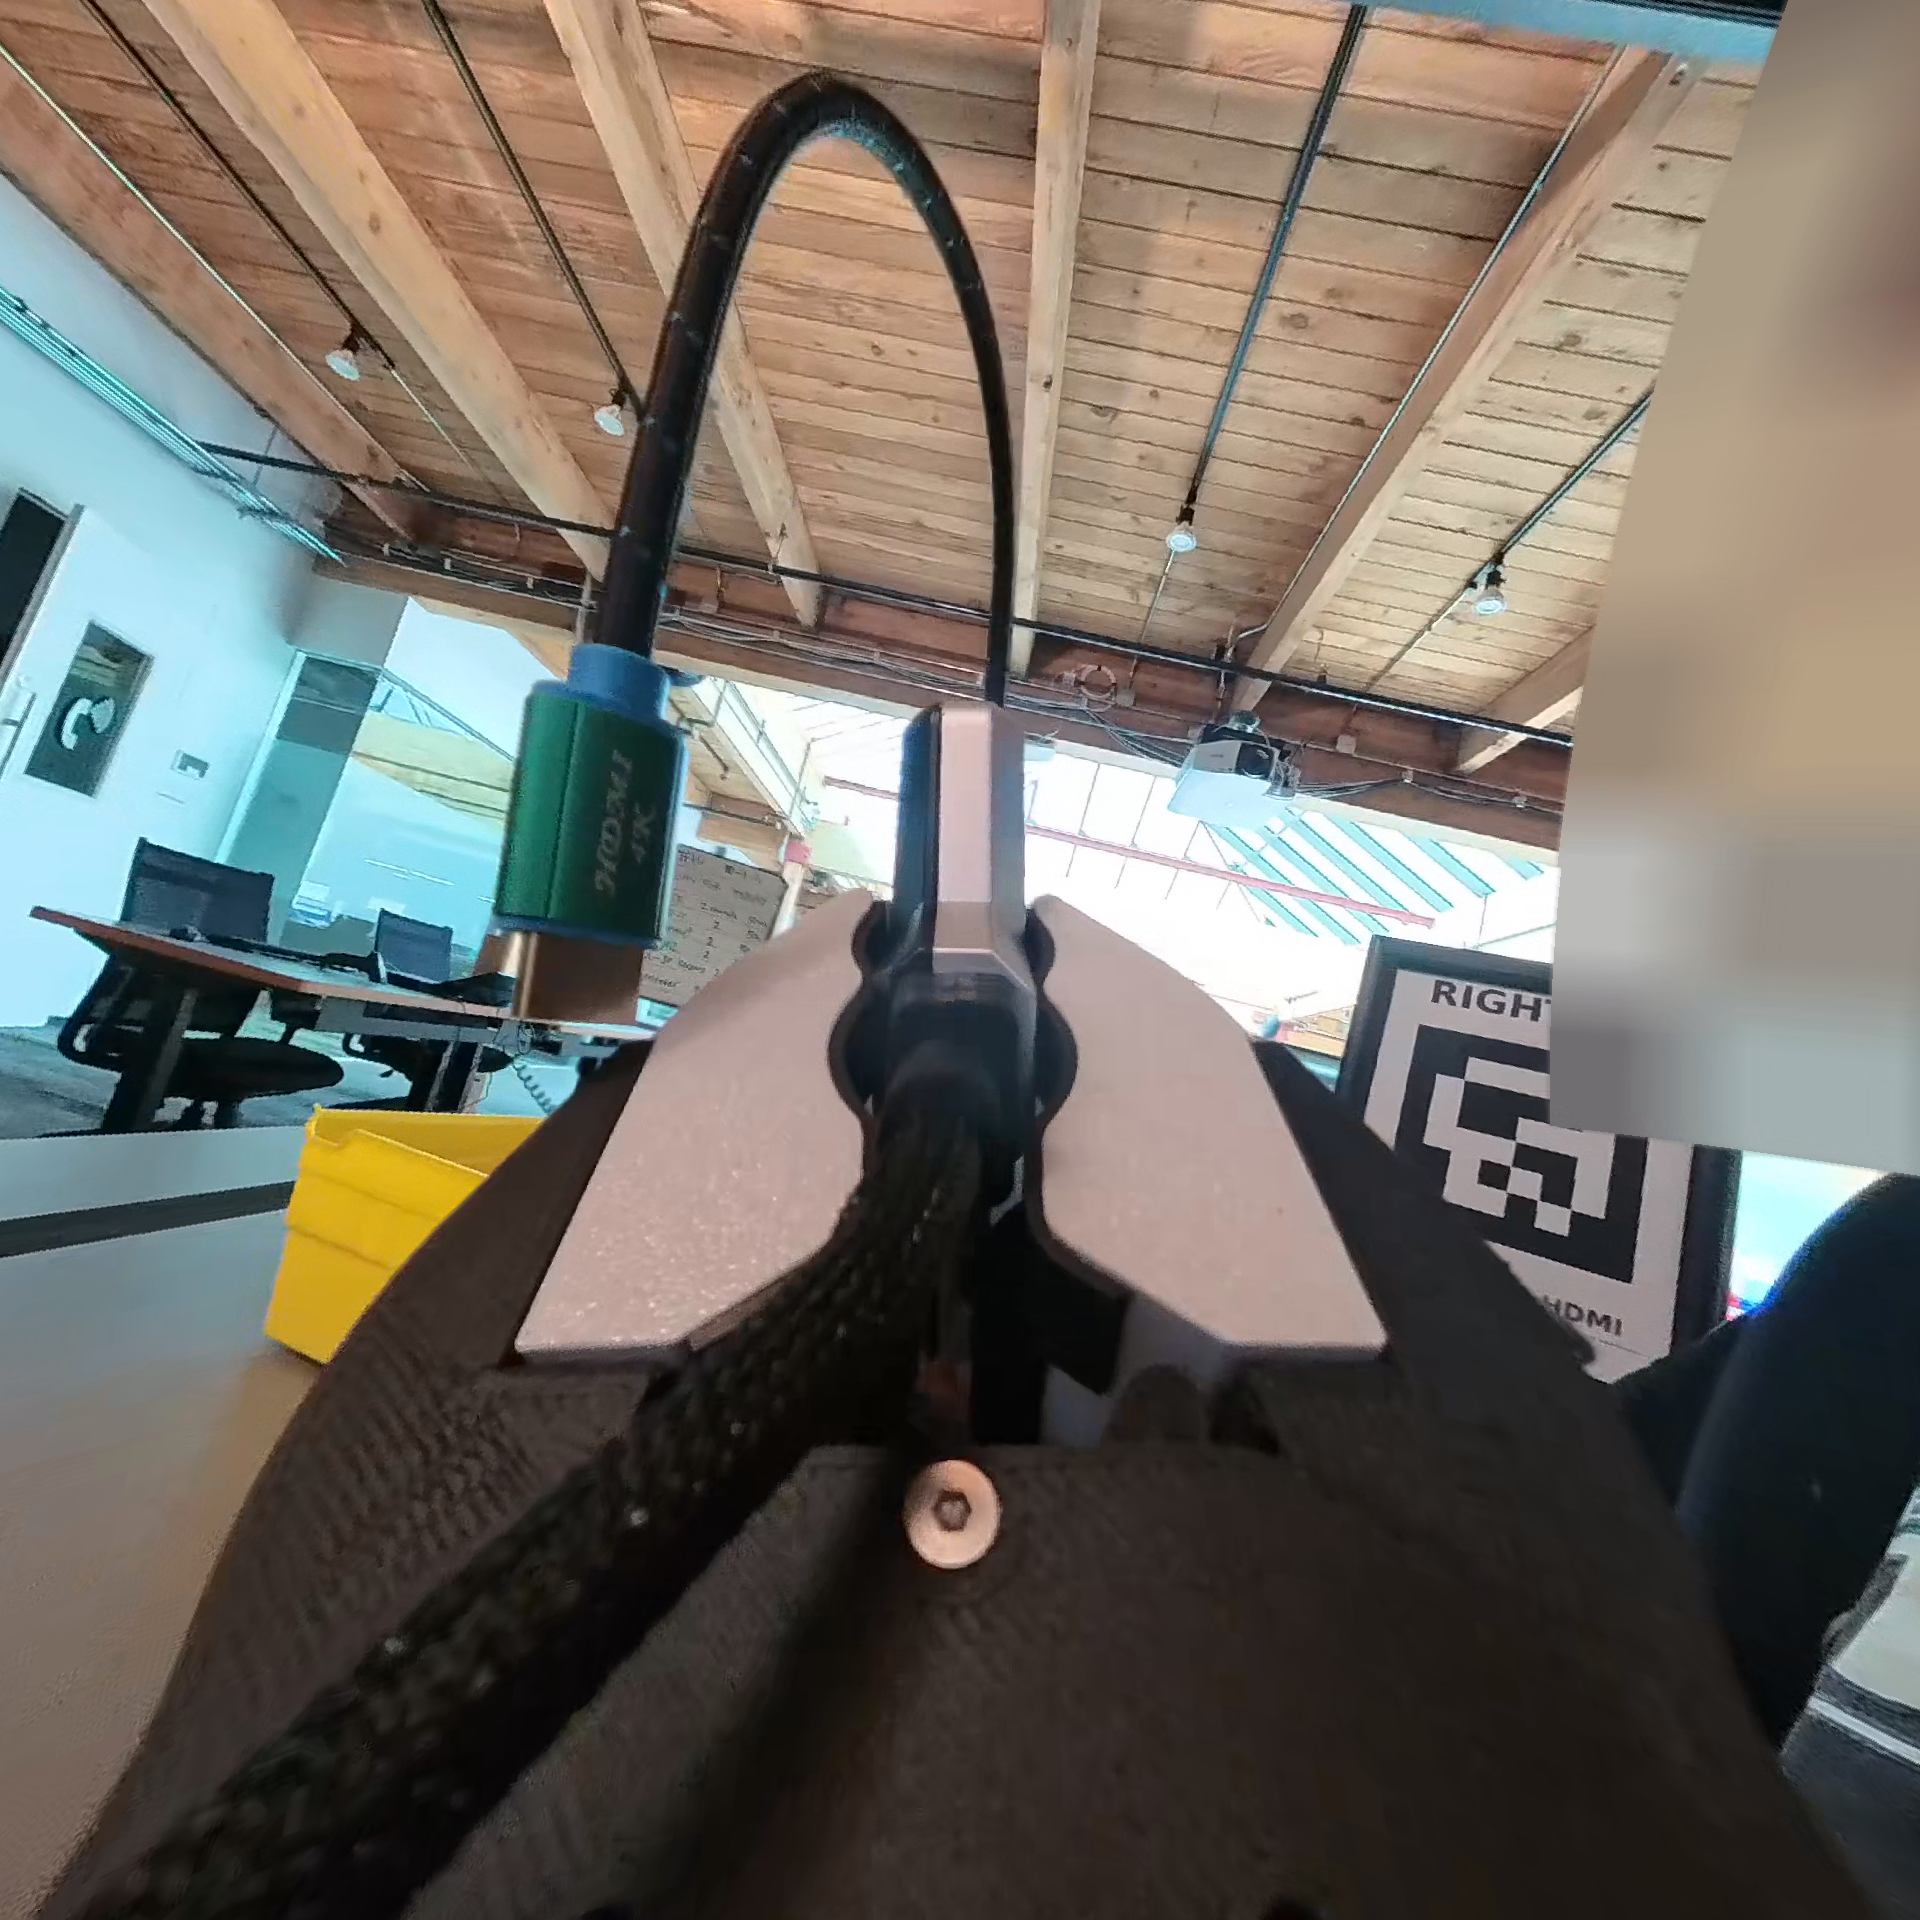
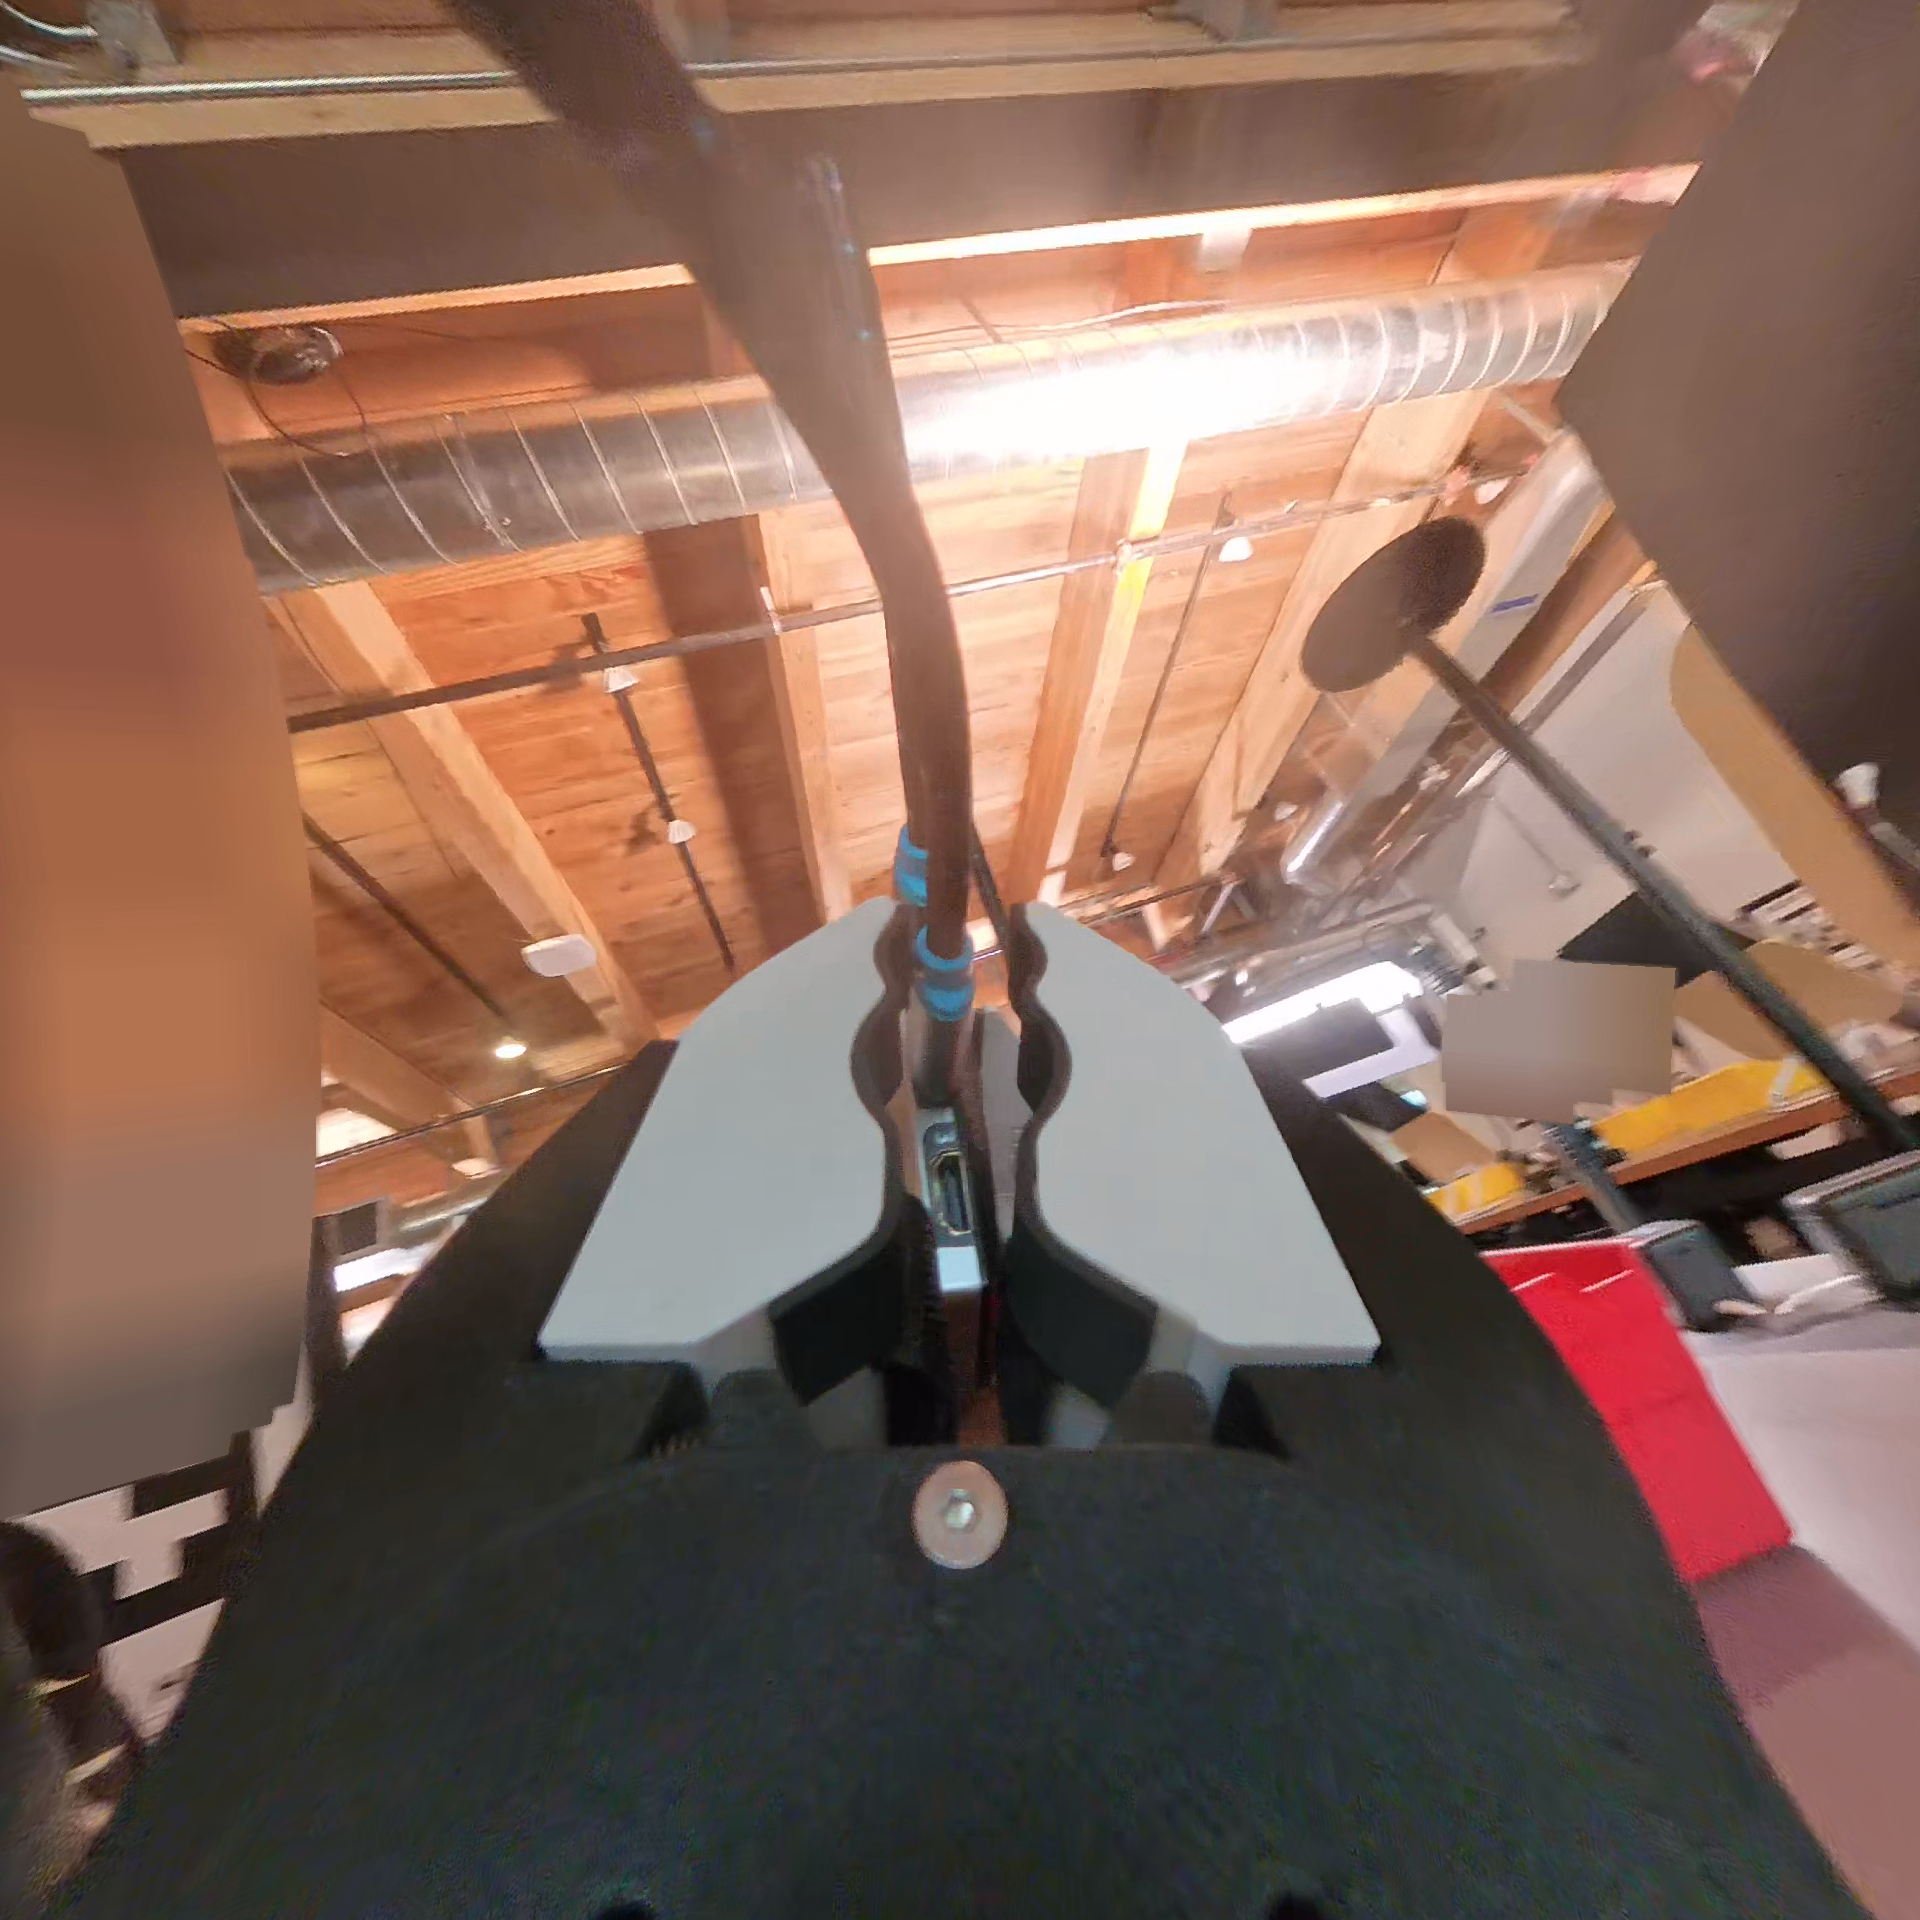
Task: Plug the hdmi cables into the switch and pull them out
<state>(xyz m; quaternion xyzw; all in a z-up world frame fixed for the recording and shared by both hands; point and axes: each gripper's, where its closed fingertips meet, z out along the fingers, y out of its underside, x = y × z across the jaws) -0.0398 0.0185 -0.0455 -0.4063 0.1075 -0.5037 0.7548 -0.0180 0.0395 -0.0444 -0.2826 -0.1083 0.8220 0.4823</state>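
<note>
My left gripper points up at the ceiling and is shut on a black HDMI plug. Its braided cable runs down to the lower left. A flat silver body stands up from the plug past the fingertips. A green HDMI plug hangs free to the left, its black cable arching over behind the silver body. My right gripper also points up. It is shut on the silver switch, which shows an open port. A black cable with blue rings rises from the switch between the fingertips.
A yellow bin sits on the grey table at the left. A black-and-white marker card stands at the right. A red bin is at the right of the right wrist view. A person, blurred, is close beside both grippers.
</note>
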